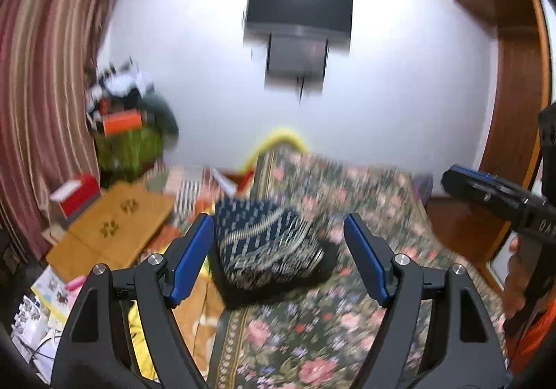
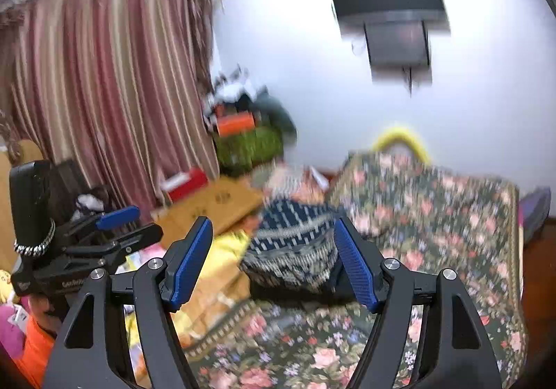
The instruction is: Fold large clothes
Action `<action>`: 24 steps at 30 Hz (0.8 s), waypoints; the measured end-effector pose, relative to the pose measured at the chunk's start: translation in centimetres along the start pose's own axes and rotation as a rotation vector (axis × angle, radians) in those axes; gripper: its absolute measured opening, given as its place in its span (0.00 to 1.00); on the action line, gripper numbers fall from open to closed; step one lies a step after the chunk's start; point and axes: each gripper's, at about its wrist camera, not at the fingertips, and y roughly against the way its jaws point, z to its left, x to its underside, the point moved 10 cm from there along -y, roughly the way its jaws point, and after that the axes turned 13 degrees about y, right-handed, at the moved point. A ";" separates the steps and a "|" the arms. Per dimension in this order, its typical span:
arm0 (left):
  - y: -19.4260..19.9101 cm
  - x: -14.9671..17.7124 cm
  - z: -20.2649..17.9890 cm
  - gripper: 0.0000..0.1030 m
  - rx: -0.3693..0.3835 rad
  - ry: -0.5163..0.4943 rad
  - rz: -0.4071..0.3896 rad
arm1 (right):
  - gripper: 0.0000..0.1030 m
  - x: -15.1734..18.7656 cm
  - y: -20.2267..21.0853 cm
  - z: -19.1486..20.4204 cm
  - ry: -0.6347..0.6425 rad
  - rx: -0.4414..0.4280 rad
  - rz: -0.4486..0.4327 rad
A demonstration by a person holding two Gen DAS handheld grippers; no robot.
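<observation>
A folded dark blue garment (image 1: pixel 267 243) with pale woven bands lies on the floral bedspread (image 1: pixel 312 337). My left gripper (image 1: pixel 279 222) is open and empty, raised in the air in front of the garment, not touching it. My right gripper (image 2: pixel 272 224) is also open and empty, held short of the same garment (image 2: pixel 292 250). The right gripper also shows at the right edge of the left wrist view (image 1: pixel 493 197). The left gripper also shows at the left of the right wrist view (image 2: pixel 104 225). Both views are motion-blurred.
The bedspread (image 2: pixel 434 232) covers a bed with a wooden door (image 1: pixel 514 111) on its right. Cardboard sheets (image 1: pixel 114 225), a red box (image 1: pixel 78 194), a cluttered pile (image 1: pixel 128 118) and a striped curtain (image 2: pixel 104 76) are to the left. A black TV (image 1: pixel 299 10) hangs on the wall.
</observation>
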 end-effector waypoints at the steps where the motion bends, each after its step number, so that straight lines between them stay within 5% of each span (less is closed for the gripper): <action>1: 1.6 -0.5 -0.7 0.75 0.008 0.000 -0.042 | 0.67 -0.5 1.0 0.4 0.011 0.017 -0.030; 8: 10.1 -1.9 -3.8 0.81 0.034 -0.013 -0.255 | 0.68 -2.4 6.2 2.9 0.047 0.096 -0.153; 11: 11.8 -1.9 -3.7 0.91 -0.014 -0.007 -0.313 | 0.81 -2.2 6.7 3.1 0.066 0.156 -0.142; 16: 11.9 -1.6 -3.0 0.96 -0.070 0.003 -0.325 | 0.99 -1.8 6.9 2.1 0.057 0.257 -0.135; 24: 11.1 -0.9 -2.2 0.97 -0.084 0.019 -0.303 | 1.00 -1.2 7.0 2.0 0.048 0.275 -0.108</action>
